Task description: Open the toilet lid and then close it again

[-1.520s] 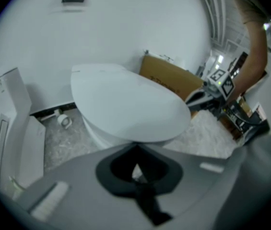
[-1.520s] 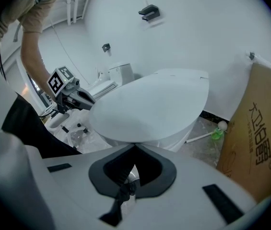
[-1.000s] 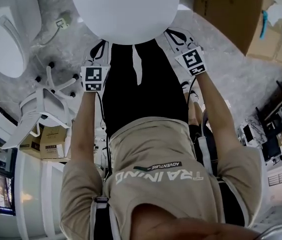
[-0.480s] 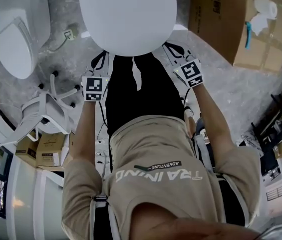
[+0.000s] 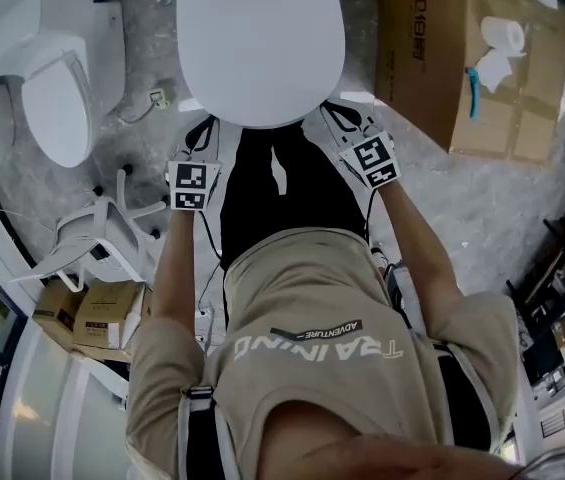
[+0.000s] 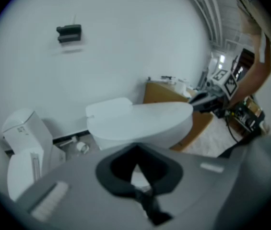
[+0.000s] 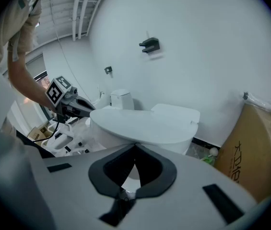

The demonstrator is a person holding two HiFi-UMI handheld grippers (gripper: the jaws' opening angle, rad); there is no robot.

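Toilet lid: the toilet lid (image 5: 260, 43) lies flat and shut on the bowl, straight ahead of you, so the opening step is not yet begun.
Long axis: it runs from the tank (image 7: 176, 113) at the wall out to the rounded front edge, which points at you.
Left gripper: your left gripper (image 5: 200, 130) has its jaws together with nothing between them, and it sits low, just beside the left front of the lid.
Right gripper: your right gripper (image 5: 338, 118) also has its jaws together and empty, and it sits just beside the right front of the lid.
Nearer hand: the two flank the front edge about evenly. In the left gripper view the right one looks closest to the rim, though you cannot tell whether it touches.
Next move, as a judgement: the lid's front edge lies above and ahead of both tips, so you likely need to get a tip under that edge and swing it up toward the tank.
Surroundings: a cardboard box (image 5: 462, 58) stands on the floor to the right, and a second toilet (image 5: 57, 78) to the left, both clear of the swing.
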